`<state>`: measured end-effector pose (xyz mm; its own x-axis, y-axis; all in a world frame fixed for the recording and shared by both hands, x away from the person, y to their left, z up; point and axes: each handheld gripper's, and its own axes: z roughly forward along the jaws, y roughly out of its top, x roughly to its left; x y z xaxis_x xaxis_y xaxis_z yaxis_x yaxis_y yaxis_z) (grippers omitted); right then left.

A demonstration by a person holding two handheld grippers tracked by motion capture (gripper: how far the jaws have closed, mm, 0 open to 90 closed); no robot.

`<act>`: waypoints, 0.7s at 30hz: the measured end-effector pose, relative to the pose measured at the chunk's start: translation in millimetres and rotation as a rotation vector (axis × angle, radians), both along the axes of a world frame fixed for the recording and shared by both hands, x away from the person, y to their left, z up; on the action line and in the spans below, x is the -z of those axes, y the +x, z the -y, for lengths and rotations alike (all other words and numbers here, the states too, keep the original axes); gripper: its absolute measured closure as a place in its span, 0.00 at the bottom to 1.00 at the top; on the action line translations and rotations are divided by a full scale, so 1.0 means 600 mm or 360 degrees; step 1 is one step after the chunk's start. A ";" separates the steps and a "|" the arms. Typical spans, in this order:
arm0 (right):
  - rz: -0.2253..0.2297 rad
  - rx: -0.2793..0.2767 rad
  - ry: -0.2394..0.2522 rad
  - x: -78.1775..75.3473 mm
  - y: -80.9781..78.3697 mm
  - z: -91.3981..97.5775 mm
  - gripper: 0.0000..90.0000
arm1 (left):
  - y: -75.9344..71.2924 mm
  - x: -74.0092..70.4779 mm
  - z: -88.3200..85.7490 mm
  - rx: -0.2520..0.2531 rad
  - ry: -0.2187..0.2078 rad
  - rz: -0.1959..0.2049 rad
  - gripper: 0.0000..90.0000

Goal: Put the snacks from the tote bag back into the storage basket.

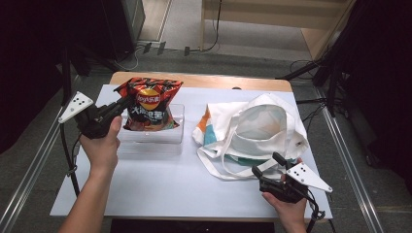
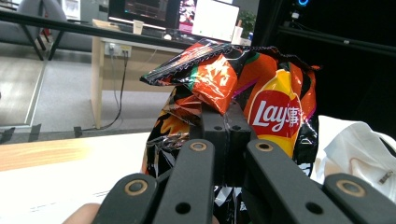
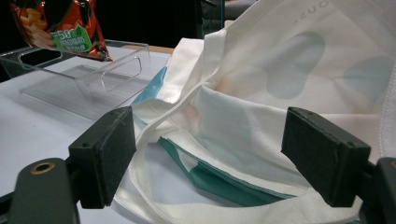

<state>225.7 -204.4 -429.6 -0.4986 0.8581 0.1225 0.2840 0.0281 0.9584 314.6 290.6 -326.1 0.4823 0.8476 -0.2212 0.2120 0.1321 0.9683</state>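
L gripper [image 1: 127, 101] has its fingers [image 2: 227, 122] clenched on the chip bag [image 1: 149, 104], pinching its left edge; the left gripper view shows the two black pads pressed together w/ crinkled foil caught between them, just under the bag's sealed top. Bag is red/orange/black, upright, lifted over the clear plastic tray [image 1: 175, 132] on the white-covered table [image 1: 160, 184]; its lower end hangs in or just above the tray, can't tell which. R gripper [image 1: 265, 165] sits near the table's front right, fingers [image 3: 103, 156] released and spread wide, a strap of the white tote bag [image 1: 262, 127] lying between them untouched. Tote lies slumped, mouth open, right of tray.
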 end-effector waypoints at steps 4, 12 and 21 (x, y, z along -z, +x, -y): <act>-0.0001 -0.0009 -0.0014 0.003 -0.004 0.000 0.20 | 0.004 0.007 -0.005 -0.0009 0.0011 -0.0022 1.00; -0.0004 0.0006 -0.0009 0.003 -0.006 0.006 0.20 | 0.010 0.023 -0.007 -0.0017 0.0025 -0.0060 1.00; -0.0013 0.0012 -0.0026 0.004 -0.006 0.003 0.20 | 0.022 0.050 -0.015 -0.0026 0.0021 -0.0120 1.00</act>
<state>222.3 -206.2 -432.2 -0.4911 0.8638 0.1127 0.2921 0.0414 0.9555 327.6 299.4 -356.1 0.4508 0.8583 -0.2453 0.2821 0.1238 0.9514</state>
